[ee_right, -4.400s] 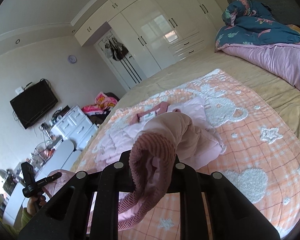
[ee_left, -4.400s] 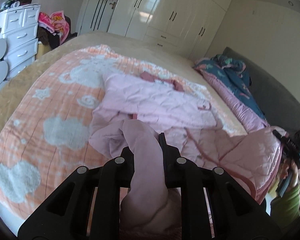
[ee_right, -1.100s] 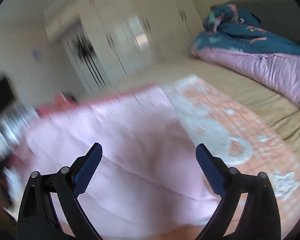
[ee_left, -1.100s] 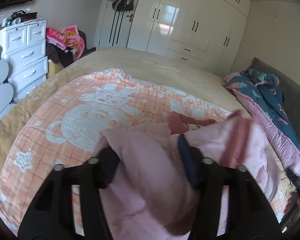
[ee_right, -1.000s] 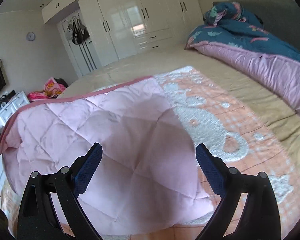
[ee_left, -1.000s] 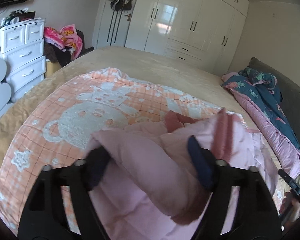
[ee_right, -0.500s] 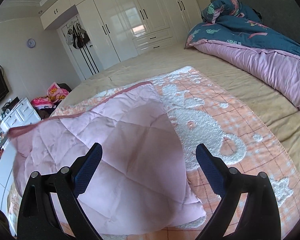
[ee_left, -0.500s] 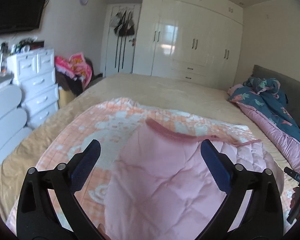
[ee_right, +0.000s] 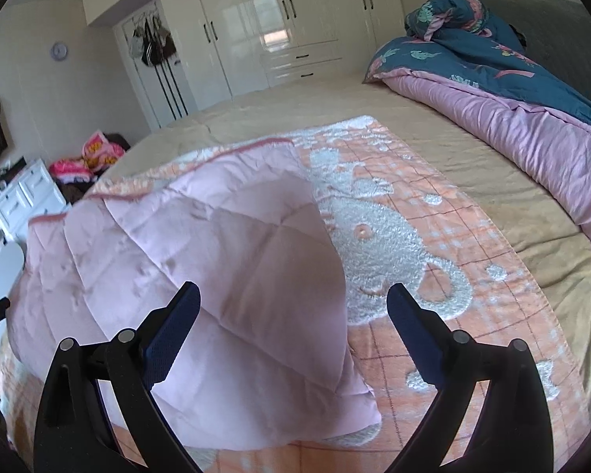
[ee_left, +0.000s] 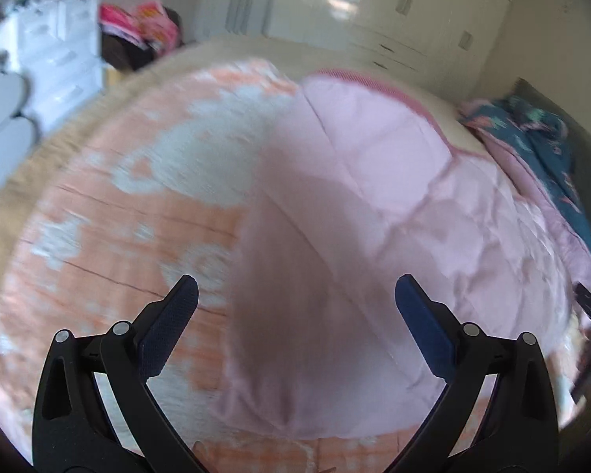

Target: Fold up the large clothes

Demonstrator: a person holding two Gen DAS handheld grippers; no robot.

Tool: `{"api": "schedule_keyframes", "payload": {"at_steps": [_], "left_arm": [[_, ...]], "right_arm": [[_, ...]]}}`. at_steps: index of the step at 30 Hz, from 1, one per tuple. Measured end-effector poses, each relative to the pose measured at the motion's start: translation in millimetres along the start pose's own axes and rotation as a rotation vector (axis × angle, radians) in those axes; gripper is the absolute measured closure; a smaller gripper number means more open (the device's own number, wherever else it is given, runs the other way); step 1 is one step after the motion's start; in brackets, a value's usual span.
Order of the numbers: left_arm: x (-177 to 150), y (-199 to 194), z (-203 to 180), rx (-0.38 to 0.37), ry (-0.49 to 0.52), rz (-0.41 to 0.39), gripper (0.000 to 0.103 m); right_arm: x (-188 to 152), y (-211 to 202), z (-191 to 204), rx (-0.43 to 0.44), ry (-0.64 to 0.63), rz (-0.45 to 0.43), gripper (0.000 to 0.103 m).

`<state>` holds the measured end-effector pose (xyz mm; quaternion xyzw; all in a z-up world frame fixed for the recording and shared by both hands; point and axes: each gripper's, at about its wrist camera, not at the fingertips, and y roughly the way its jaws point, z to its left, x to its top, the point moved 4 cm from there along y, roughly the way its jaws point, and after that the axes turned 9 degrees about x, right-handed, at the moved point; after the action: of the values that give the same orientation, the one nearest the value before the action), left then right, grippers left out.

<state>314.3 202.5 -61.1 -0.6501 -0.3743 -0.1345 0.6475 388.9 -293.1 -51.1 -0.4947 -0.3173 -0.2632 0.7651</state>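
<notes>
Below both wide-open, empty tools, left tool (ee_left: 295, 299) and right tool (ee_right: 293, 301), the pink quilted jacket (ee_right: 201, 260) lies folded once on the bed (ee_right: 492, 213), further folds apparently remaining.

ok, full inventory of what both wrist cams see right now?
quilted jacket: 1, pale pink with darker pink trim, spread flat on the blanket, under both grippers
blanket: 1, orange check with white bear pattern, on the bed
bed sheet: 1, tan, under the blanket
duvet: 1, teal floral over purple, bunched along the bed's right side
wardrobe: 1, glossy white, far wall
drawer unit: 1, white, left of the bed
clothes pile: 1, pink and yellow, beside the drawers
wall clock: 1, pale, left wall
left gripper: open, holds nothing
right gripper: open, holds nothing
</notes>
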Motion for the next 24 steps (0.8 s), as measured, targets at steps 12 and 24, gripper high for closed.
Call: {"api": "schedule_keyframes", "payload": {"at_steps": [12,24], "left_arm": [[-3,15,-24,-0.005,0.059,-0.033,0.076],[63,15,-33,0.004,-0.001,-0.17,0.094]], "right_arm": [[-6,35,0,0.037,-0.029,0.064,0.039],[39,38,20,-0.071,-0.058,-0.086,0.086]]}}
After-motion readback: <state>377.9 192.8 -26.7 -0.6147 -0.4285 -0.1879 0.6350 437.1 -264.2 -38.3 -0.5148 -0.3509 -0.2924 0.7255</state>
